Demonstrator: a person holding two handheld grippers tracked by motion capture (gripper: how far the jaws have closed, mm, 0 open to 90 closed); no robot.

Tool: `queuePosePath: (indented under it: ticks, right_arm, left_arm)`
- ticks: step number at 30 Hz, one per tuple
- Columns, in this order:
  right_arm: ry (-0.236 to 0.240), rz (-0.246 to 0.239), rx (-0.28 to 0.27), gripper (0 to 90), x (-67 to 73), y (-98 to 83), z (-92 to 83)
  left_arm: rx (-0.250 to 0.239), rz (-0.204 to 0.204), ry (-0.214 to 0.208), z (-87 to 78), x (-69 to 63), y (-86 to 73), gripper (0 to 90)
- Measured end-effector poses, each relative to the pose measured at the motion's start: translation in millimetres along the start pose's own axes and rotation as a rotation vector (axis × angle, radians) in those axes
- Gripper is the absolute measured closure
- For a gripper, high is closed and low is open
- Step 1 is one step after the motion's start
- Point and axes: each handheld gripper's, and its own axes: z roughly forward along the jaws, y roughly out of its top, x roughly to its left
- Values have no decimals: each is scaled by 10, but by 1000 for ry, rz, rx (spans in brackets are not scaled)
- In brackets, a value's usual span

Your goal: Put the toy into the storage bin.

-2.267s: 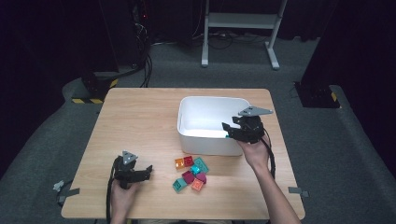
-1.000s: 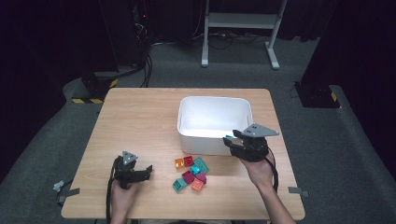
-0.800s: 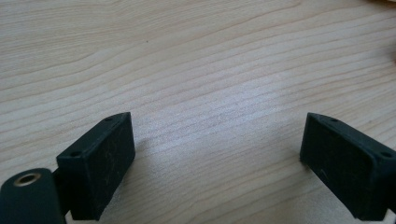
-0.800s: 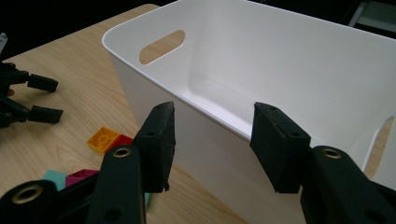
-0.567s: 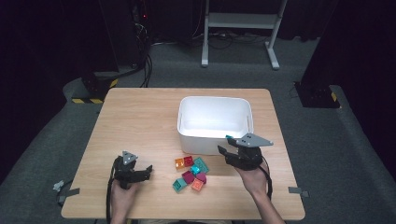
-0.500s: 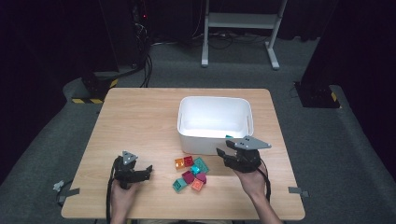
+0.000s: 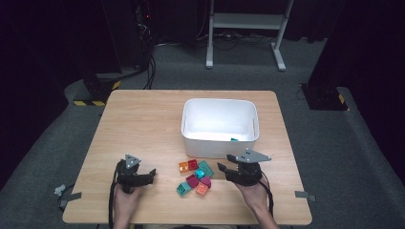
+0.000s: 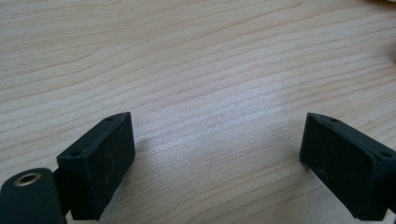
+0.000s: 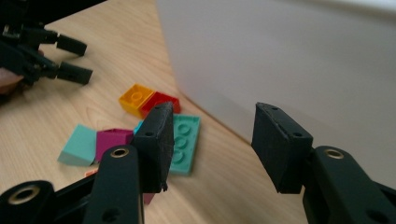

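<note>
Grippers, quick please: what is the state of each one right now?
Left gripper: jaws open, nothing between them, above bare table.
Right gripper: jaws open, holding nothing, beside the white bin.

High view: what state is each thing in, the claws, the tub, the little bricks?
Left claw: open, empty, low over the table.
Right claw: open, empty, beside the bricks.
White tub: upright, one teal piece inside.
Bricks: loose cluster on the table in front of the tub.
</note>
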Motion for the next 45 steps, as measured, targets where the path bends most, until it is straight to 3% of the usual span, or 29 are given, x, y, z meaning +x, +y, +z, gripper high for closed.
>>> queuePosePath:
  ticks: [7, 16, 33, 45]
  right_arm:
    - [51, 9, 36, 488, 107, -204, 151]
    - [101, 18, 59, 483, 195, -308, 259]
    - [143, -9, 94, 488, 312, -334, 446]
    - [157, -22, 120, 545, 340, -341, 525]
  left_arm:
    - [0, 0, 0, 0, -1, 0, 103]
    - [2, 2, 0, -1, 1, 1, 103]
    - [3, 1, 0, -1, 0, 0, 103]
    - [2, 1, 0, -1, 0, 0, 103]
